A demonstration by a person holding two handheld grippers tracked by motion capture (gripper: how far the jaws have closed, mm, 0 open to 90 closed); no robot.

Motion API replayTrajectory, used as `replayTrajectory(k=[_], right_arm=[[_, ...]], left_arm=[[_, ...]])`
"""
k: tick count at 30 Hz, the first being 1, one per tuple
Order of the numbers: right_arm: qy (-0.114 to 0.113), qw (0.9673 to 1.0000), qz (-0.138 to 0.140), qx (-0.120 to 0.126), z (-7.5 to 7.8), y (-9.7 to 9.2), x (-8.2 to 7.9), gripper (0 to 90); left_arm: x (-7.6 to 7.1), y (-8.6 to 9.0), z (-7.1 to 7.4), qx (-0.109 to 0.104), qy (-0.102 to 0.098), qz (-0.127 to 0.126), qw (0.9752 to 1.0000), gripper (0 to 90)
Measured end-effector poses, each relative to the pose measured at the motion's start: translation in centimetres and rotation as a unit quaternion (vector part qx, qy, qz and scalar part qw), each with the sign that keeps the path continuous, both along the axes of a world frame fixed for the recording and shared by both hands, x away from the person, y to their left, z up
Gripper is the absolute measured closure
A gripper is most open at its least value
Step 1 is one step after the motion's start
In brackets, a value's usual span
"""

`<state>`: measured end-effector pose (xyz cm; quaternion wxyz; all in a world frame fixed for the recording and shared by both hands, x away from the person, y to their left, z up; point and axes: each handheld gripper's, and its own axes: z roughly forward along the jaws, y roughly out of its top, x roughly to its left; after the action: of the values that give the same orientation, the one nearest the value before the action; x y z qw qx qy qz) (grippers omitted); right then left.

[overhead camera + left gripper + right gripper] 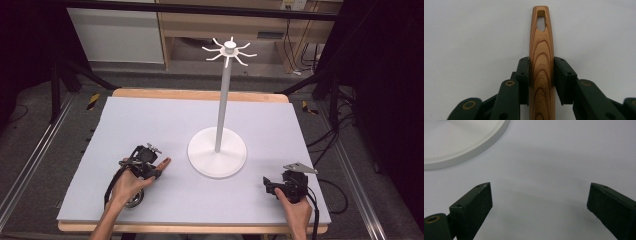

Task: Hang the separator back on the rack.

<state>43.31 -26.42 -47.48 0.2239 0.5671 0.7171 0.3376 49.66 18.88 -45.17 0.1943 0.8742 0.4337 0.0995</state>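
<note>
A wooden utensil handle [541, 37] with a slot hole near its tip lies along the grey mat. My left gripper [541, 63] is shut on it, a pad pressing each side of the handle. From above, the left gripper [153, 169] sits at the mat's front left, and the handle tip [164, 162] pokes out toward the white stand. A round metal part [135, 200] shows under the left wrist. My right gripper [267, 185] rests at the front right, jaws wide apart with nothing between them [539, 190].
A white hook stand has a round base [217, 161] at mid-table, a tall pole [223, 100] and a ring of hooks [229, 50] on top. The base rim [461, 152] lies just ahead of the right gripper. Wooden table edges frame the mat [150, 120].
</note>
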Motion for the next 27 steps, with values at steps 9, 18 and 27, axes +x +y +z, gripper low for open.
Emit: replayTrajectory(k=[9,18,27], right_arm=[[-0.002,1.0000,0.002,0.002,0.0,0.1,0.0,6.6],[-0.002,1.0000,-0.001,0.001,0.0,0.1,-0.1,6.7],[-0.003,1.0000,-0.001,-0.001,0.0,0.1,-0.1,6.7]], left_arm=[[-1.2,1.8,2.1,-0.043,-0.038,0.005,0.9983,67.4],[-2.6,3.0,4.0,-0.082,-0.075,0.011,0.9937,67.5],[-3.2,3.2,4.9,-0.094,-0.098,0.008,0.9907,67.5]])
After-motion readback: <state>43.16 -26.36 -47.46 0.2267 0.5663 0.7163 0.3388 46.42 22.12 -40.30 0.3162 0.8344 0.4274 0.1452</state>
